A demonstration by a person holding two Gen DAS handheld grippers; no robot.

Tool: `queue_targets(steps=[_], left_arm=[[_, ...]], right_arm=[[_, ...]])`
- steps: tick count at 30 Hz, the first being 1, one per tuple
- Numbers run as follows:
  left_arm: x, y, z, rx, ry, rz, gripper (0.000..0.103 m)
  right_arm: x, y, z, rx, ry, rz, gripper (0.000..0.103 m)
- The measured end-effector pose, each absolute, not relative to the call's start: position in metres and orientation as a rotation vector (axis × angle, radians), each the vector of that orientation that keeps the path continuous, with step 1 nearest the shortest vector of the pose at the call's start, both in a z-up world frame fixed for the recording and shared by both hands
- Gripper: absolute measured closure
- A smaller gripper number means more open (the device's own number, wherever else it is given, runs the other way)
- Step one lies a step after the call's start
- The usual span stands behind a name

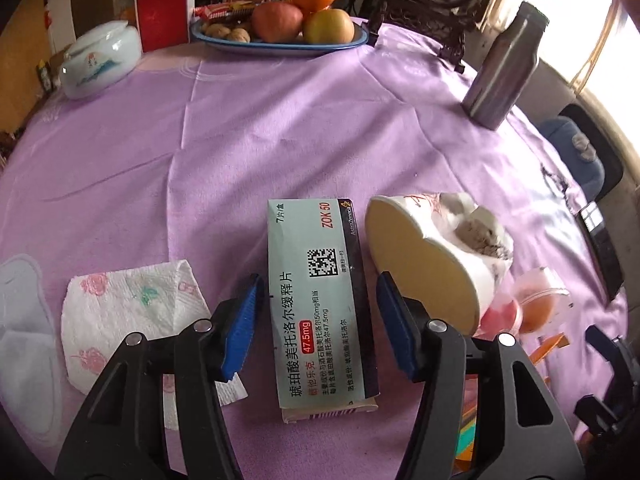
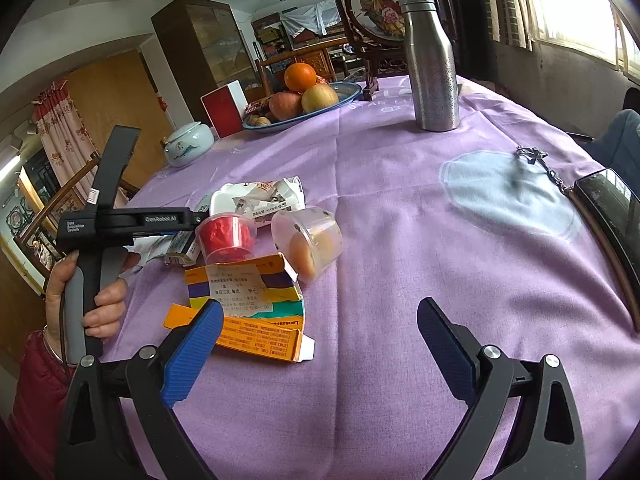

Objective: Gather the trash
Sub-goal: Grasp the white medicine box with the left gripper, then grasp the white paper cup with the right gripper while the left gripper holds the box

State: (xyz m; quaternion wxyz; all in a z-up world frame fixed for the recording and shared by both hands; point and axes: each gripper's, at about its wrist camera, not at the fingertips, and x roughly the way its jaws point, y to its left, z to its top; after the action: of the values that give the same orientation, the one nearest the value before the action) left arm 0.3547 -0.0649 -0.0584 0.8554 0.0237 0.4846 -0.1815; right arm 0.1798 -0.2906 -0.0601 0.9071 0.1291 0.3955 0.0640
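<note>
My left tongs (image 1: 318,326) straddle the medicine box (image 1: 320,304) lying on the purple surface (image 1: 248,140), pads not touching it. My right tongs (image 2: 320,344) gape wide, empty.

Each gripper had black plastic arms with round silver screws and blue ribbed pads. The left gripper (image 1: 318,322) and the right gripper (image 2: 320,346) were of the same build. In the right wrist view, the left device had a black body with small white lettering, a grey grip and a thin dark cable. The hand (image 2: 86,296) wore a thin bracelet and a dark red padded sleeve (image 2: 36,384).
</note>
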Motion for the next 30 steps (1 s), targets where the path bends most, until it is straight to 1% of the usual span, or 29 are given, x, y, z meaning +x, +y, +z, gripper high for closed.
queue_targets(steps=[2,3,4,8,12,15,18,22,26,30], left_arm=[[0.352,-0.067,-0.059,0.069,1.011,-0.371,0.047],[0.352,-0.066,-0.058,0.063,1.008,-0.371,0.056],[0.352,-0.065,-0.057,0.055,1.006,-0.375,0.057],[0.352,-0.049,-0.043,-0.010,0.951,-0.368,0.057],[0.351,-0.037,-0.029,-0.080,0.907,-0.389,0.057],[0.352,-0.030,-0.024,-0.110,0.890,-0.377,0.057],[0.353,-0.023,-0.020,-0.127,0.876,-0.335,0.057],[0.358,-0.007,-0.018,-0.184,0.874,-0.298,0.057],[0.361,-0.005,-0.019,-0.221,0.894,-0.322,0.057],[0.361,-0.012,-0.018,-0.203,0.896,-0.335,0.057]], right_arm=[[0.182,-0.291,-0.062,0.270,0.829,0.132,0.007],[0.183,-0.291,-0.062,0.275,0.837,0.136,0.007],[0.184,-0.292,-0.063,0.284,0.842,0.142,0.007],[0.188,-0.293,-0.060,0.274,0.846,0.125,0.007],[0.208,-0.284,-0.039,0.260,0.810,0.120,0.007],[0.237,-0.260,-0.035,0.216,0.853,0.194,0.007],[0.266,-0.235,-0.038,0.128,0.871,0.207,0.007],[0.302,-0.217,-0.048,0.122,0.919,0.258,0.006],[0.322,-0.207,-0.057,0.052,0.945,0.229,0.006],[0.332,-0.209,-0.073,0.085,0.995,0.241,0.006]])
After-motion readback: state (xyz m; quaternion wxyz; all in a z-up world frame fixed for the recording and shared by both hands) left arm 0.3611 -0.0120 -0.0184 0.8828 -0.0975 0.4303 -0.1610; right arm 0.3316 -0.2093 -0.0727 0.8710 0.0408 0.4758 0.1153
